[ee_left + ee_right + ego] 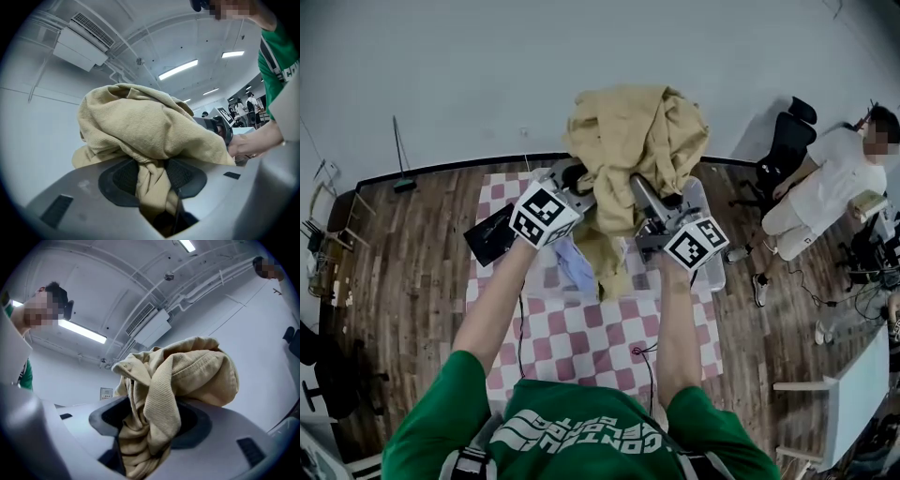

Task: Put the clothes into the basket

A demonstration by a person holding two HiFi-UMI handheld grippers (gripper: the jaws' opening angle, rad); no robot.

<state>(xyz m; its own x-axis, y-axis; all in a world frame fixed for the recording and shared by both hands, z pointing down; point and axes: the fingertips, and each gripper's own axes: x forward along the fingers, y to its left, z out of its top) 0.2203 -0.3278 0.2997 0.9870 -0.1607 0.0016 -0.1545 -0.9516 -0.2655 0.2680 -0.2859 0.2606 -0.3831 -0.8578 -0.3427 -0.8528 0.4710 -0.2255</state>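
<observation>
Tan corduroy garment (628,141) bunched, held up above checked tabletop (581,342), outside basket (717,267). Left claw (152,176) clenched on narrow fold of it. Right claw (150,420) clenched on thicker wad. Claws side by side, fabric draped over both tips, tail hanging between. Basket at tabletop's right edge, under right claw. Blue cloth (577,264) on tabletop below garment.

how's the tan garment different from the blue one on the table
The tan garment is held up off the table, clamped in both the left gripper and the right gripper. The blue garment lies loose on the checkered tablecloth, and neither gripper holds it. The tan garment is a big, bulky bunch, while the blue garment shows as a smaller, flatter patch. Both are crumpled clothes.
</observation>
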